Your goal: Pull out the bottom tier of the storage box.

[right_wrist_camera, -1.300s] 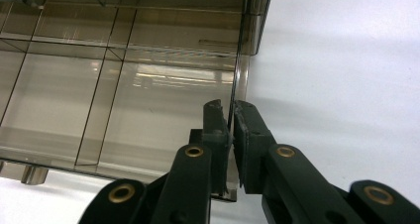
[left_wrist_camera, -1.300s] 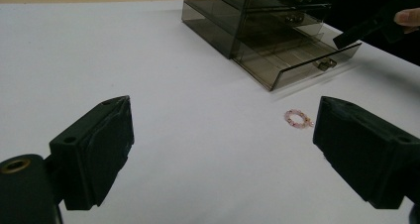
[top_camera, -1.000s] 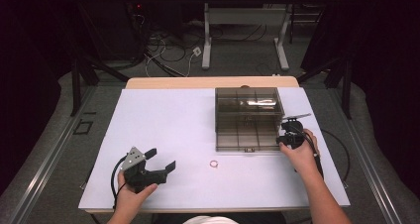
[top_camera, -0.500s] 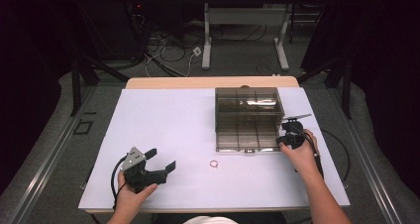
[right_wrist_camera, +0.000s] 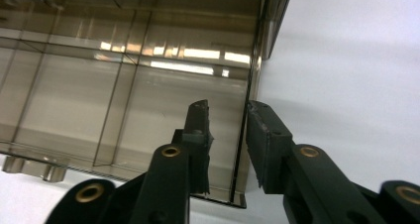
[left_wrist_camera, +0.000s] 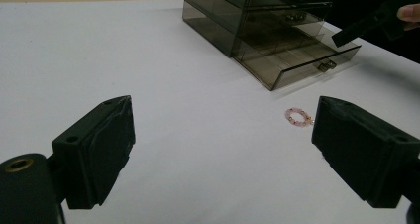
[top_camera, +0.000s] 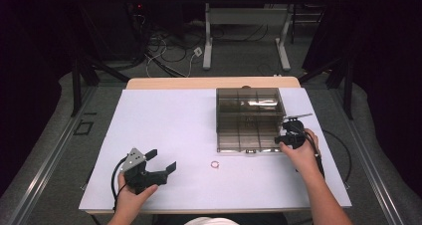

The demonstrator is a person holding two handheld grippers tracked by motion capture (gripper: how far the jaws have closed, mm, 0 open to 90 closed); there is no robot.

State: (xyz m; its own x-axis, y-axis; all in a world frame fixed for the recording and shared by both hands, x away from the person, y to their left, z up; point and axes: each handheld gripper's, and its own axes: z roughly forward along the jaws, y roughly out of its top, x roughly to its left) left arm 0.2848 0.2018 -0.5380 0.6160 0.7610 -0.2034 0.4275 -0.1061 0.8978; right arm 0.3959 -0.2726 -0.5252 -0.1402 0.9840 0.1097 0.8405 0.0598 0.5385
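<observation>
A smoky clear drawer box [top_camera: 249, 103] stands right of the table's centre, its bottom drawer [top_camera: 246, 141] pulled out toward me. My right gripper [top_camera: 291, 131] is at the drawer's right front corner. In the right gripper view its jaws [right_wrist_camera: 229, 110] straddle the drawer's side wall [right_wrist_camera: 242, 149]. They have just been opening, and there are gaps between the pads and the wall. A small pink bead ring [top_camera: 215, 164] lies on the white table in front of the drawer. My left gripper [top_camera: 161, 160] rests open at the front left, empty, facing the ring [left_wrist_camera: 298, 117].
The white table top [top_camera: 164, 120] has free room at the left and centre. Cables trail from both grippers toward the table's front edge. Beyond the table are desk legs and loose cables on the floor.
</observation>
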